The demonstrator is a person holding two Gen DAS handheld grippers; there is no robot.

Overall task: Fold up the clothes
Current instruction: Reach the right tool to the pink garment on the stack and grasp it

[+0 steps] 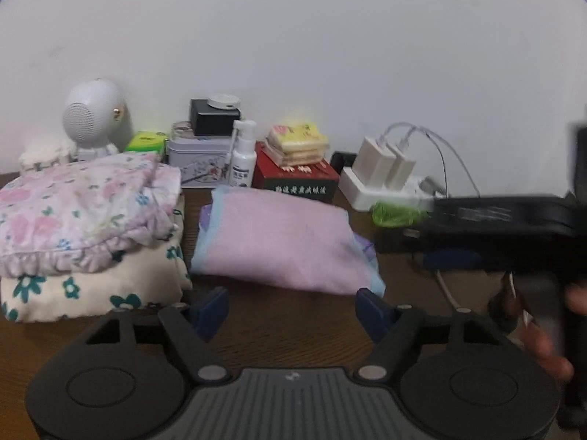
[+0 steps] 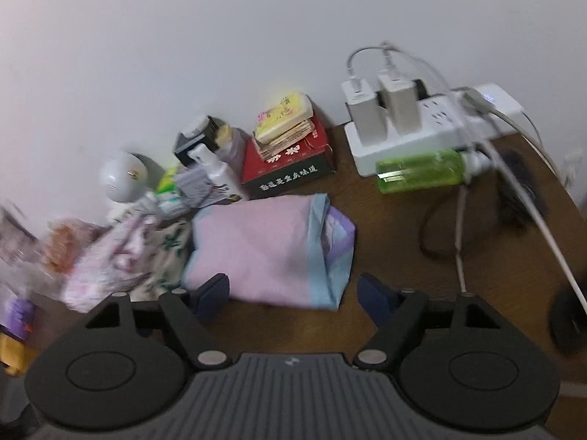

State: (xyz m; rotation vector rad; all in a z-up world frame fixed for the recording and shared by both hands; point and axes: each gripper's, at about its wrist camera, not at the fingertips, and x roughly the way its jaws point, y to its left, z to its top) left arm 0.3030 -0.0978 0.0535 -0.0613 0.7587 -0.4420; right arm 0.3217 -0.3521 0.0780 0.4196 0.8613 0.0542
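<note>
A folded pink garment [image 1: 286, 242] with pale blue trim lies on the brown wooden table [image 1: 293, 333], just beyond my left gripper [image 1: 291, 311]. That gripper is open, its blue pads apart with only table between them. To its left is a stack of folded clothes, a pink floral piece [image 1: 80, 216] on top of a cream one with teal flowers [image 1: 91, 289]. In the right wrist view my right gripper [image 2: 293, 299] is open. The near edge of the pink garment [image 2: 256, 249] lies between its fingertips, untouched by the pads.
Along the white wall stand a round white device [image 1: 93, 115], a tin [image 1: 198, 159], a spray bottle [image 1: 242, 154], a red box [image 1: 293, 179] topped with tissue packs, and a power strip [image 2: 422, 135] with chargers and cables. A green bottle [image 2: 422, 170] lies beside it. A hand [image 1: 550, 352] shows at right.
</note>
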